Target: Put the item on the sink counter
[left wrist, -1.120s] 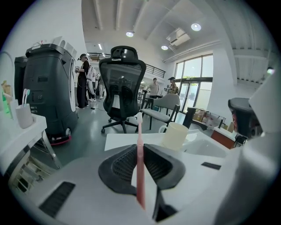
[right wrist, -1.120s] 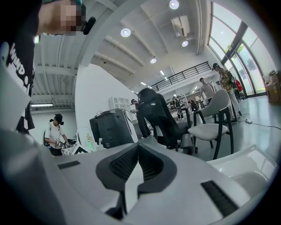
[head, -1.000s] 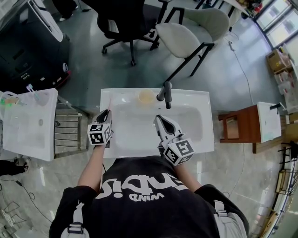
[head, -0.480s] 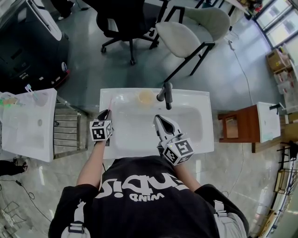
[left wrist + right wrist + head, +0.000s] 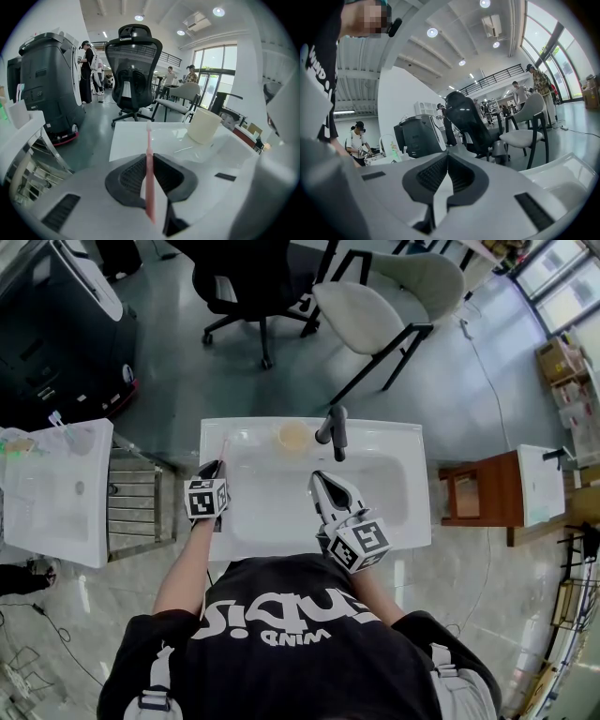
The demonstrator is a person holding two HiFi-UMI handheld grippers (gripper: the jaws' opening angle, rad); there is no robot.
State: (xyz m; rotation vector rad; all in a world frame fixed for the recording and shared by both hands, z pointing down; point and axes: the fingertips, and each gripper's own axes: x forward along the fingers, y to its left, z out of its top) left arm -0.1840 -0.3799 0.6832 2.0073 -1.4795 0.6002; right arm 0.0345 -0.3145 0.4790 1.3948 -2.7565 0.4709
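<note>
Left tool [image 5: 214, 468] [image 5: 149, 158]: jaws pinching a pink toothbrush [image 5: 149, 154] [image 5: 223, 448] by its handle. The brush head projects forward over the left rim of the white sink worktop [image 5: 414, 521]; contact with it cannot be confirmed. Right tool [image 5: 323, 486] [image 5: 446, 161]: jaws pressed together, nothing between them, held over the basin. Beyond, a cream cup [image 5: 293, 436] [image 5: 204, 125] stands on the back rim beside the dark faucet [image 5: 333, 427].

Black T-shirt [image 5: 281, 667], white lettering, perhaps grey straps [image 5: 154, 679]; white left tongs [image 5: 216, 468], right tongs [image 5: 318, 478].
</note>
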